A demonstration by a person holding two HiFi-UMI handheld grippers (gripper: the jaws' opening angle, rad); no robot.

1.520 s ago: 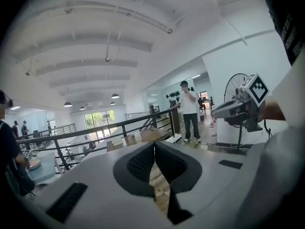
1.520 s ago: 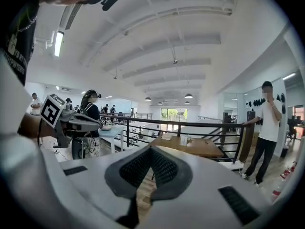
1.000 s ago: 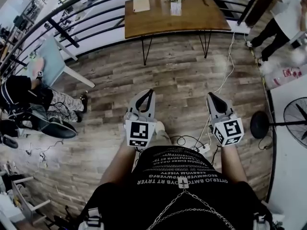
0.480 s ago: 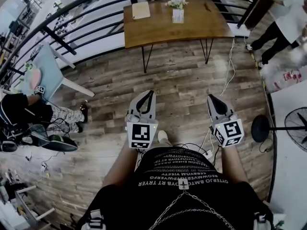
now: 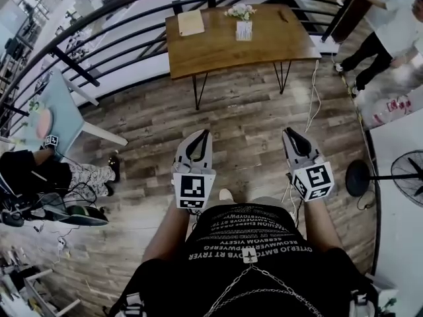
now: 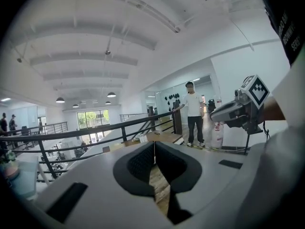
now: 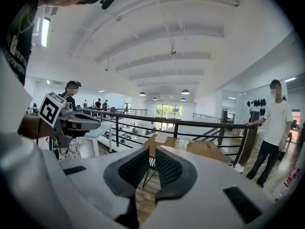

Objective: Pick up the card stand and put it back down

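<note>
Closer to the table [image 5: 218, 51] than a second ago: larger and lower in the head view now, with less floor [image 5: 251, 111] between it and both tools. Same pose as before for the left tool [image 5: 205, 133] and the right tool [image 5: 289, 132]: side by side, pointed at the table, well short of its near edge. Left of the table, a seated person [image 5: 39, 174], further down-left in the head view than before.

Left tool: clenched, tips together, empty. Right tool: clenched too, pads all but touching, nothing between them.

Upright on the table, the card stand [image 5: 244, 30]: about mid-width, toward the far edge, with white flowers [image 5: 239, 10] just beyond it. Left of it and apart, a tan pad [image 5: 191, 22] near the far left corner.

Close along the table's far side, a railing [image 5: 125, 28], running off to the left. Open floor before the table's near edge. Off the table's right end, a cable [image 5: 312, 91] down the floor. Right of the table, a standing person [image 5: 380, 35], hand at the railing post. Well right of the table, a fan [image 5: 408, 174].
</note>
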